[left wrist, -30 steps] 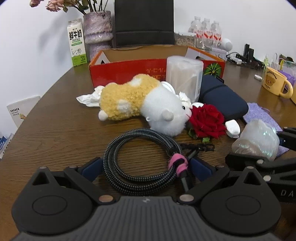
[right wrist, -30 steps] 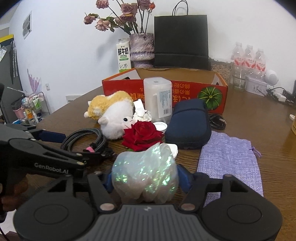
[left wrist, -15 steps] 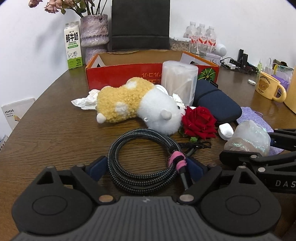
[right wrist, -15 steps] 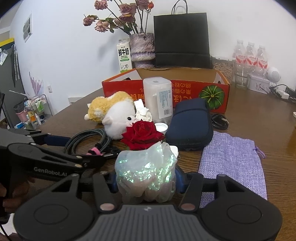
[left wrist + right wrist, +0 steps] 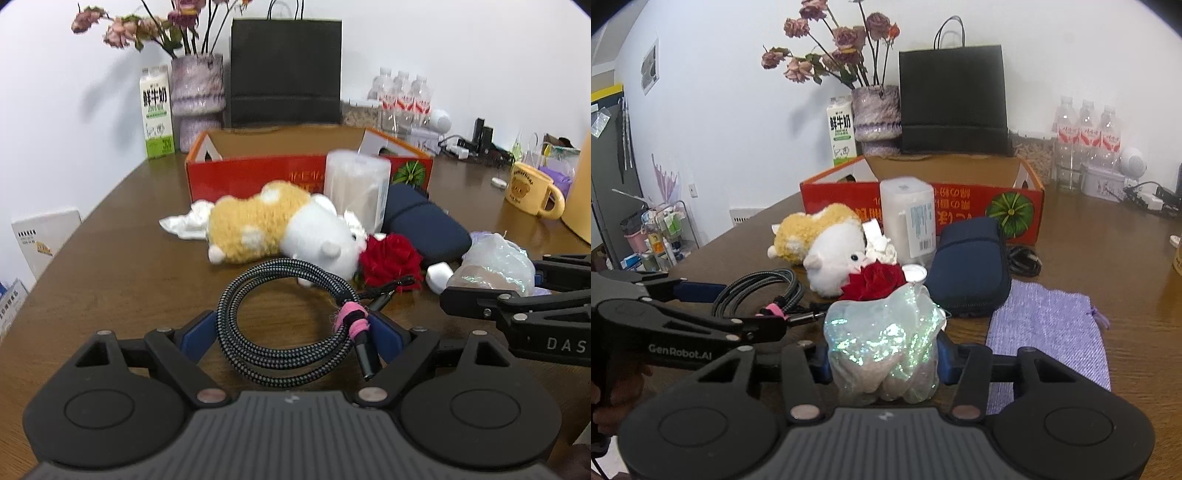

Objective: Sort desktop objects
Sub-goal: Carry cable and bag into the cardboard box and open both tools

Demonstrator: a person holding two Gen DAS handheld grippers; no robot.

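We see a coiled braided cable [image 5: 284, 325] with a pink tie lying between the blue pads of the left claw [image 5: 291, 334]; the pads sit against the coil's two sides, so the claw looks clamped on it, and part of the coil seems raised off the bench [image 5: 110, 266]. Just to its right, the right claw [image 5: 882, 360] is closing on a crumpled iridescent bag [image 5: 882, 347], its pads pressing into the sides of it. Directly behind these lie a red fabric rose [image 5: 391, 258] and a white-and-tan plush toy [image 5: 280, 229] on its side, touching each other. A navy zip pouch [image 5: 969, 271] rests beside the rose, with a lilac drawstring bag [image 5: 1049, 332] flat on the wood to its right. A frosted plastic container [image 5: 908, 221] stands behind the plush, before an open red cardboard box [image 5: 960, 199]. A yellow bear mug [image 5: 532, 190] sits well apart at far right.
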